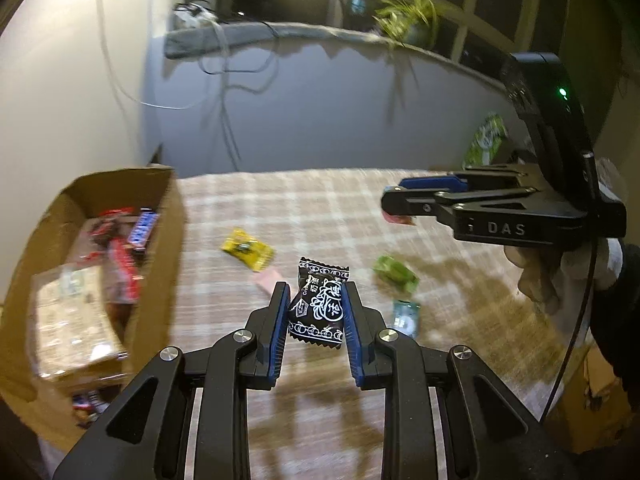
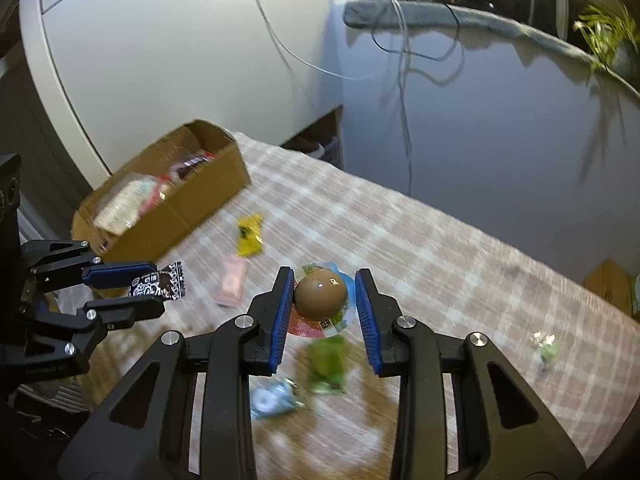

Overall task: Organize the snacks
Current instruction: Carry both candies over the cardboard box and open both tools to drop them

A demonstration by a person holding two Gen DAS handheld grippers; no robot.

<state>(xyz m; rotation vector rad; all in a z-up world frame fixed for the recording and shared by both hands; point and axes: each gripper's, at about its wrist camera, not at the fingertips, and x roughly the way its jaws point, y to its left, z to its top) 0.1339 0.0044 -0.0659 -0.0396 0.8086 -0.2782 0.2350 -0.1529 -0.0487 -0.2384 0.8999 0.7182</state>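
My left gripper (image 1: 316, 292) is shut on a black candy wrapper with white print (image 1: 318, 306), held above the checked tablecloth (image 1: 320, 208). In the right wrist view that gripper (image 2: 160, 287) shows at the left with the same candy (image 2: 156, 283). My right gripper (image 2: 325, 280) is shut on a brown domed jelly cup (image 2: 320, 294) with a round printed rim, also lifted off the cloth. In the left wrist view the right gripper (image 1: 394, 196) is side-on at the right. An open cardboard box (image 1: 168, 216) (image 2: 208, 188) with several snacks inside stands at the left.
Loose on the cloth lie a yellow candy (image 1: 248, 248) (image 2: 249, 236), a pink one (image 2: 232, 286), a green one (image 1: 396, 274) (image 2: 326, 364) and a teal one (image 1: 406, 316) (image 2: 272, 400). A small crumpled wrapper (image 2: 546, 350) lies far right. A green packet (image 1: 486, 140) stands behind.
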